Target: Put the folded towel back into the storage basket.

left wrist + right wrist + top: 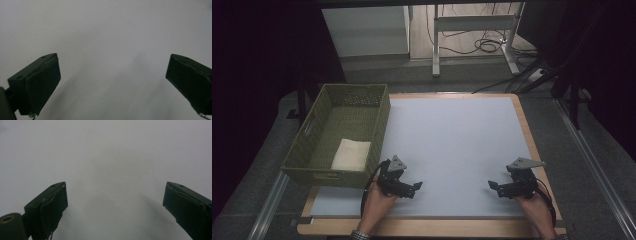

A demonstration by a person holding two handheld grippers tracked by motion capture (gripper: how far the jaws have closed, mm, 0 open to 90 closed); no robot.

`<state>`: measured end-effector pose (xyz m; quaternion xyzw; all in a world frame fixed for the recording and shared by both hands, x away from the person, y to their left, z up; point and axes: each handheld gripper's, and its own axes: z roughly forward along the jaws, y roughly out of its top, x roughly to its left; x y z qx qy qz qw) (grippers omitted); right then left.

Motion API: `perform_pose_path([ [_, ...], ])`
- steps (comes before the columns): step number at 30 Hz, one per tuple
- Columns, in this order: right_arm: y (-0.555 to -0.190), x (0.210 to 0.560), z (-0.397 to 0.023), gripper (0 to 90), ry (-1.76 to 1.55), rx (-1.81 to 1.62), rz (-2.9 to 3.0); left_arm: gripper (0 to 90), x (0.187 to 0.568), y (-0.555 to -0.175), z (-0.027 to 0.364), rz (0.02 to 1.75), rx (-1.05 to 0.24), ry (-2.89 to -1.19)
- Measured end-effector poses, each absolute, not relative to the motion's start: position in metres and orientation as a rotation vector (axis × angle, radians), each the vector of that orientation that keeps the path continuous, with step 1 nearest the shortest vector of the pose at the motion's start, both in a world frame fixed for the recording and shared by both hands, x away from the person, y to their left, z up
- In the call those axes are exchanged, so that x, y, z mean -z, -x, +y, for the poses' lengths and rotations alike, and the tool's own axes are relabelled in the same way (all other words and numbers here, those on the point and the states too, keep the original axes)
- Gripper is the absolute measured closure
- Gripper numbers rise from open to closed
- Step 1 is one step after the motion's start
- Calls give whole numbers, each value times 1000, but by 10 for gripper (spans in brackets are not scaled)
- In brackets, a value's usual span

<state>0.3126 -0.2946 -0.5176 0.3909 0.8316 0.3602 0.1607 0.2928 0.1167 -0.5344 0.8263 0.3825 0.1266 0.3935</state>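
Observation:
My left gripper [416,187] rests low over the pale grey table mat [452,145] near the front left, held by a hand. Its black jaws stand wide apart in the left gripper view, with bare mat between them, so the left gripper [112,85] is open. My right gripper [493,187] sits near the front right, pointing toward the left one. The right gripper [115,207] is open too, with nothing between its jaws. A green woven basket [379,117] stands at the table's left, and a folded white cloth [351,154] lies in its near end.
The table has a wooden rim [524,127]. Beyond its far edge stand a white table frame [472,25] and loose cables [487,45] on the floor. Dark curtains hang at both sides. A metal rail [597,170] runs along the right.

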Motion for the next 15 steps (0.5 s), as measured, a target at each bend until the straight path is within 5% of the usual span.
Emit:
perform_pose_path([
  [15, -307, 531, -285, 42, -1078, -953, 2381, 9, 548, -290, 102, 976, -341, -2191],
])
